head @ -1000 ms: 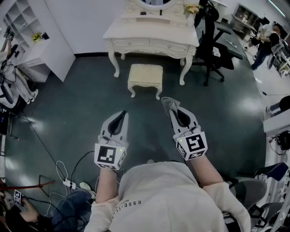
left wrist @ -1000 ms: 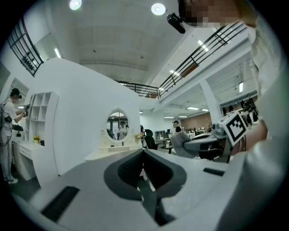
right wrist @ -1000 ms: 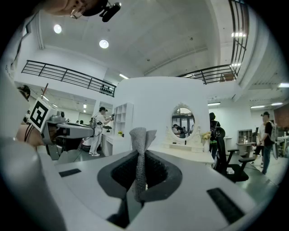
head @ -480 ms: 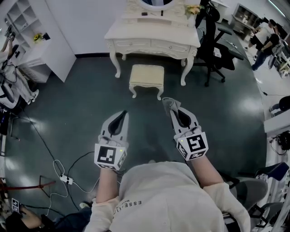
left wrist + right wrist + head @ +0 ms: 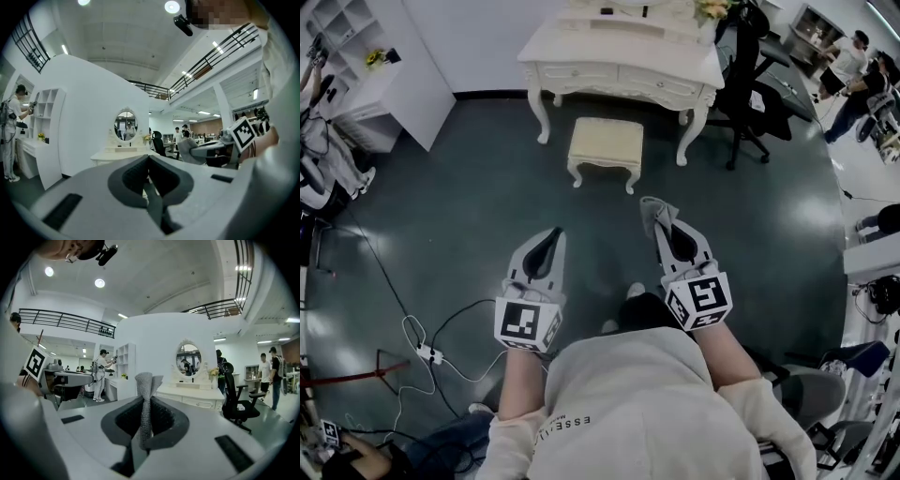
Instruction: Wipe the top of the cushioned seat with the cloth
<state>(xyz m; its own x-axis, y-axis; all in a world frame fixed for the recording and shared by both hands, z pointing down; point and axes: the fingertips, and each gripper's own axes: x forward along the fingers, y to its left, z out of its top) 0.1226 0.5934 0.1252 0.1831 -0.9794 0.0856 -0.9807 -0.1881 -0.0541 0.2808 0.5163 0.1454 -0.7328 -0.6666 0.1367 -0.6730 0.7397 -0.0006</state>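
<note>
The cloth [image 5: 652, 212] is found pinched in the closed right gripper [image 5: 664, 227], the left gripper [image 5: 551, 238] closed on nothing; a forward step has been taken, yet the cushioned seat [image 5: 607, 141] remains well ahead, unwiped.

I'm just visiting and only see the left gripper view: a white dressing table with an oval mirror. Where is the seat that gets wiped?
Observer: The head view shows a small cream stool standing in front of the dressing table.
Operator: And the cloth?
Observer: The right gripper is shut on a grey cloth; one end sticks up past its jaws.
Operator: Touching the stool?
Observer: No, bare floor lies between them.
</note>
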